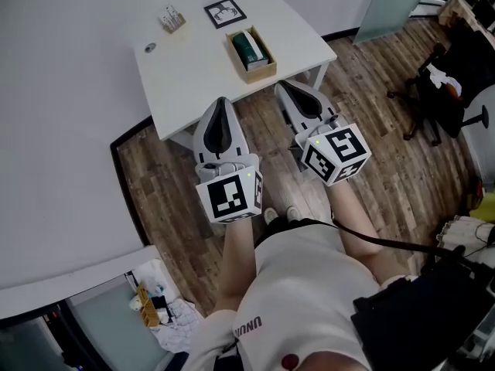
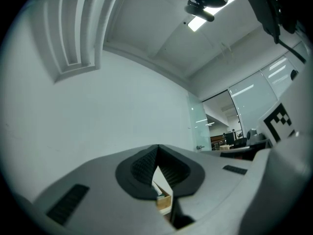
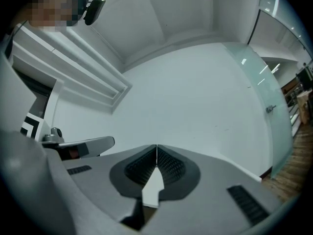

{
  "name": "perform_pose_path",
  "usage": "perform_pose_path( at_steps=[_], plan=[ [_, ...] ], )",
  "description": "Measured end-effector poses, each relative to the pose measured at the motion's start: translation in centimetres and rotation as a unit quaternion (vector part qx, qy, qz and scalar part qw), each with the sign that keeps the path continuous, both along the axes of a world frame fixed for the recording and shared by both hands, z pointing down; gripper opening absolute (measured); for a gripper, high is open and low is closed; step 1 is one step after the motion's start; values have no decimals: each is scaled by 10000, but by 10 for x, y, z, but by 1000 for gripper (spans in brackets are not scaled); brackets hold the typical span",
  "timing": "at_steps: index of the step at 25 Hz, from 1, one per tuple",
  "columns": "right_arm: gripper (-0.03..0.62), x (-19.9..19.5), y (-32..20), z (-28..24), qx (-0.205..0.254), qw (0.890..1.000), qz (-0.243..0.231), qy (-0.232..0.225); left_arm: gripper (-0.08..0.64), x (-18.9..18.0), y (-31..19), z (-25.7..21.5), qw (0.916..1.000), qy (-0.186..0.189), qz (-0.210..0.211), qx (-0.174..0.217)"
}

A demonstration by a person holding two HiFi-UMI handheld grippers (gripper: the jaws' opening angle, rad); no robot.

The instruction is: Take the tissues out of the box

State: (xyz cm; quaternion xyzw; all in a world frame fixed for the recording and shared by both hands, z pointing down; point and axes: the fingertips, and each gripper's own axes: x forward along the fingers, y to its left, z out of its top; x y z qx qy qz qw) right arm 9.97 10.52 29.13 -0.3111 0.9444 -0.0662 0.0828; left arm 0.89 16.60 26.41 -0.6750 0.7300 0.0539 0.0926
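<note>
**A:** So, where is the box [image 1: 259, 72] from the grippers?

**B:** On the table [image 1: 193, 72], ahead of both. It lies just past the tips of the right gripper [image 1: 283, 86] and a little to their left. From the left gripper [image 1: 221, 102] it is ahead and to the right. Neither one touches it.

**A:** And the tissues [image 1: 247, 45]?

**B:** In the box, a green pack showing at its open top.

**A:** What about the jaws?

**B:** Both pairs are closed, with nothing held. In the left gripper view the tips meet, and a corner of the box shows through the slit below them. In the right gripper view the tips meet too, and only something white shows through the slit.

**A:** How are the grippers held?

**B:** Side by side, close to the table's near edge, both pointing toward it, marker cubes toward the person.

**A:** Anything past the box?

**B:** A black-and-white card [image 1: 225, 12], farther from both grippers.
</note>
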Motion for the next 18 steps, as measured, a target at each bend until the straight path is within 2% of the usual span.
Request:
perform_pose_path(
  at_steps=[7, 11, 13, 16, 18],
  plan=[
    [20, -6, 1, 5, 18, 9997, 218, 140, 12, -13, 3, 11, 9999, 98, 84, -39],
    [21, -19, 11, 12, -186, 9997, -41, 123, 12, -12, 10, 16, 10000, 41, 17, -2],
    [21, -26, 14, 13, -77, 9994, -117, 301, 12, -10, 9, 18, 9999, 18, 104, -1],
    [21, -32, 9, 18, 220, 9977, -82, 634, 12, -7, 2, 18, 9997, 188, 146, -13],
    [21, -36, 3, 24, 230, 9975, -77, 669, 12, -9, -3, 21, 9996, 215, 148, -58]
  ],
)
